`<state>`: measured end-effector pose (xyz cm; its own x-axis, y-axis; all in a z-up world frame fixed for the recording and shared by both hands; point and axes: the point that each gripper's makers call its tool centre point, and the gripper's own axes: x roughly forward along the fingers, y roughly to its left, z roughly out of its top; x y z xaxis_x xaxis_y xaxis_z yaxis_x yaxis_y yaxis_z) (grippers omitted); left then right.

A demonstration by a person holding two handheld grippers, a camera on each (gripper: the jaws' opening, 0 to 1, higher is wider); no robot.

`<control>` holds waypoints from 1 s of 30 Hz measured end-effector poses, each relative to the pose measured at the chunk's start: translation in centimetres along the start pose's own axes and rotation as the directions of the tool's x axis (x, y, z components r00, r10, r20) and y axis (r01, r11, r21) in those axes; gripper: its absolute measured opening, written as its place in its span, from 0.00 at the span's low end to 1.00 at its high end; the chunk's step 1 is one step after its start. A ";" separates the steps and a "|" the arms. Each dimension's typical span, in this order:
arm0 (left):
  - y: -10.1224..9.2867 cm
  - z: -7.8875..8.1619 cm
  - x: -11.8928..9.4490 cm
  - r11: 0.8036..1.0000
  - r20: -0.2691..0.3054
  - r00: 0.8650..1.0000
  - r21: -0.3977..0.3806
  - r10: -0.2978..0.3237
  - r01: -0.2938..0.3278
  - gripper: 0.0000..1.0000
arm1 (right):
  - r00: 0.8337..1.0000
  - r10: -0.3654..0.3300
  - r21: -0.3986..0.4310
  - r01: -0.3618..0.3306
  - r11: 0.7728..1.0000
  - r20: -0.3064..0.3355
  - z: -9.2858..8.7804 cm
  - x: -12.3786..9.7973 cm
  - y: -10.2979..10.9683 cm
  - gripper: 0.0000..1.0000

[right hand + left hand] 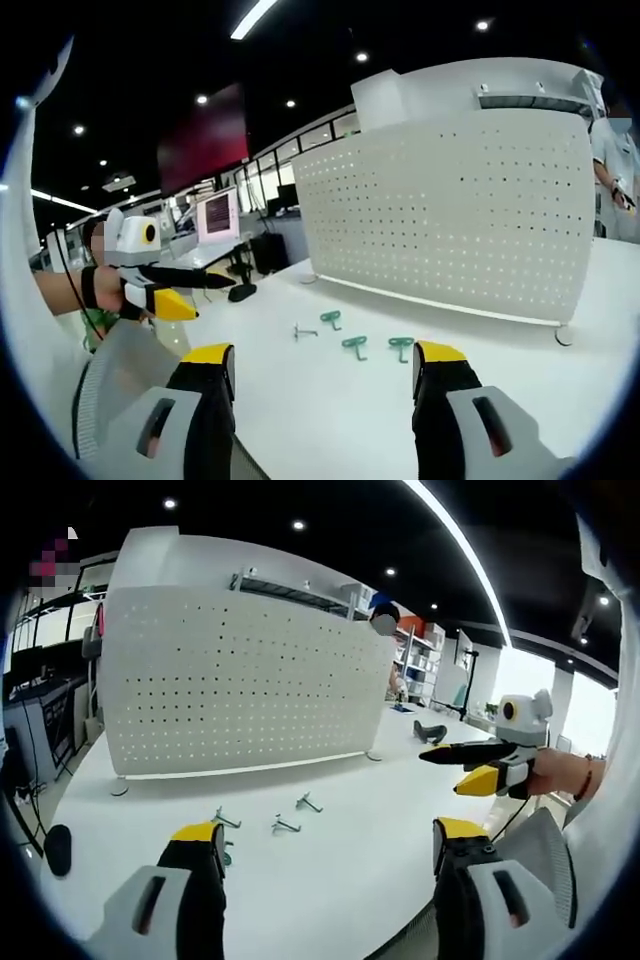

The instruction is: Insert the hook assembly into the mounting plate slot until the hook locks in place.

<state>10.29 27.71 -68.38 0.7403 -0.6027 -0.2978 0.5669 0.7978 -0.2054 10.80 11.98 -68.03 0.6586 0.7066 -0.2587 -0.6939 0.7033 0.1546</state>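
A white perforated mounting plate (230, 680) stands upright on the white table (340, 880). In front of it lie three small metal hooks (285, 826), none of them held. My left gripper (328, 838) hangs open above the table's near edge, short of the hooks. The right gripper (478, 766) enters from the right, held by a hand, away from the hooks. In the right gripper view the plate (450, 210) is at the right, with green-based hooks (354, 346) and a bare metal hook (303, 331) lying before my open right gripper (325, 358). The left gripper (175, 290) shows at the left.
A black object (432, 732) sits on the table beyond the plate's right end, and a dark oval thing (57, 848) lies at the left edge. Shelves (420, 660) stand in the background. A monitor (217, 215) and a black item (241, 292) lie far left. A person (612, 170) stands behind the plate.
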 end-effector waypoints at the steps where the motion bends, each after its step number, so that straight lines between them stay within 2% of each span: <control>1: 0.0 -0.1 0.0 1.000 -0.001 1.000 -0.002 0.000 0.000 0.87 | 1.000 -0.001 0.000 0.001 1.000 0.000 0.0 0.0 0.0 0.73; 10: 0.2 -1.3 0.6 1.000 -0.035 0.999 0.008 -0.011 0.011 0.87 | 1.000 -0.026 0.008 0.026 1.000 -0.005 -0.4 -0.5 -0.1 0.73; 11: 0.3 -1.6 0.7 1.000 -0.048 0.999 0.024 -0.005 0.006 0.86 | 1.000 -0.028 0.007 0.028 1.000 -0.006 -0.4 -0.5 -0.1 0.73; 13: 0.2 -2.6 0.7 0.994 -0.114 0.993 0.105 -0.012 0.024 0.87 | 1.000 -0.027 0.005 0.027 1.000 -0.009 -0.6 -0.6 0.0 0.73; 14: 0.1 -2.9 0.8 0.993 -0.126 0.992 0.110 -0.020 0.034 0.87 | 1.000 -0.027 0.002 0.027 1.000 -0.011 -0.6 -0.7 0.1 0.72; 18: 0.4 -3.0 1.0 0.996 -0.113 0.993 0.078 -0.027 0.036 0.86 | 0.999 -0.034 -0.001 0.034 0.999 -0.020 -0.7 -0.8 0.2 0.71; 23: 0.8 -4.0 1.4 0.991 -0.157 0.987 0.124 -0.023 0.042 0.87 | 0.999 -0.037 -0.005 0.036 0.999 -0.018 -0.6 -0.9 0.4 0.71; 30: 1.2 -5.3 2.3 0.992 -0.182 0.983 0.117 -0.018 0.040 0.86 | 0.999 -0.030 -0.014 0.030 0.999 -0.040 -0.8 -0.6 0.7 0.71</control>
<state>10.73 27.34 -74.29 0.6519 -0.6037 -0.4589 0.6340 0.7659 -0.1068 9.70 11.98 -68.56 0.6671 0.6815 -0.3010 -0.6781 0.7228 0.1336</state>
